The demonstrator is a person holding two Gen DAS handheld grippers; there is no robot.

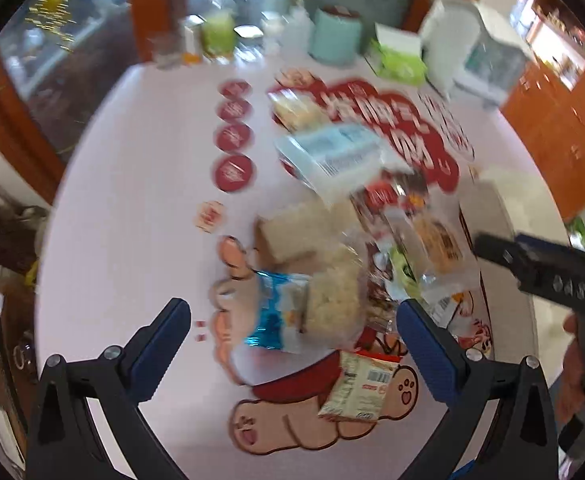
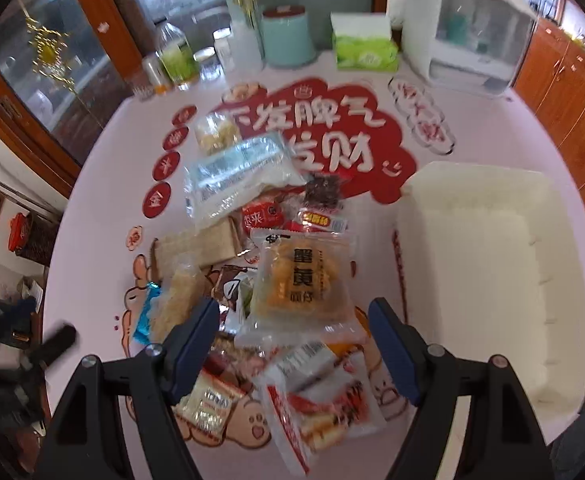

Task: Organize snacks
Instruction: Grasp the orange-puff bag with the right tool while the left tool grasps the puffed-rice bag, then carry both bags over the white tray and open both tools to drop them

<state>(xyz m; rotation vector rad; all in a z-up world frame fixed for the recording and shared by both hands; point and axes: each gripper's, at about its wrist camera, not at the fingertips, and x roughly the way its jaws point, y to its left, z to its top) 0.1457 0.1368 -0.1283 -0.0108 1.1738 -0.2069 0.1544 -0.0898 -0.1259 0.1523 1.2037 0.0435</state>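
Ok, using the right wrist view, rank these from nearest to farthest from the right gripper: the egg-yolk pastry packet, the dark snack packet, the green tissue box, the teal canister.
1. Egg-yolk pastry packet, just ahead of the open right gripper.
2. Dark snack packet, mid-table, beyond the pile.
3. Green tissue box and teal canister, side by side at the far edge; too close to call.

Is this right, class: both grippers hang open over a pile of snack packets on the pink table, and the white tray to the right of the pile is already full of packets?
One detail is wrong. The right wrist view shows the white tray empty, not full. The rest holds: the left gripper and right gripper are open above the pile of snack packets on the pink table.
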